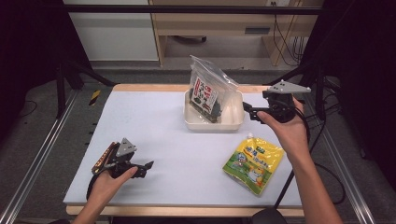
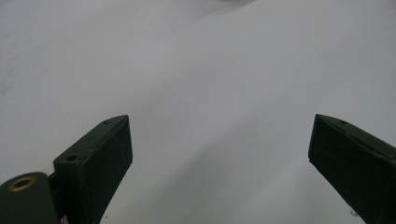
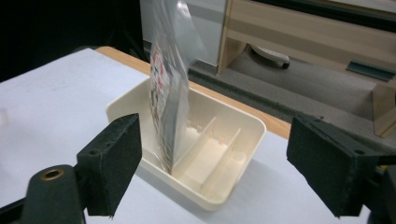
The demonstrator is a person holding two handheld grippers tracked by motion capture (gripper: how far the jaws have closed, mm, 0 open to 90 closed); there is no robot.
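Right gripper view: glossy bag (image 3: 168, 93), ribbed tray (image 3: 224, 154).

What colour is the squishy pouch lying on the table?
The pouch is yellow and green with a cartoon picture and a white spout; the high view shows it best.

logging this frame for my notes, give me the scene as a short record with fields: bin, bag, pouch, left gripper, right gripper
bin: cream divided tray at the table's far edge, with inner partitions
bag: clear snack bag standing upright in the tray's left compartment as the high view shows it
pouch: yellow-green spouted pouch lying flat on the white table, near right
left gripper: left gripper open, low over bare table, near left
right gripper: right gripper open, beside the tray's right end, nothing between the jaws
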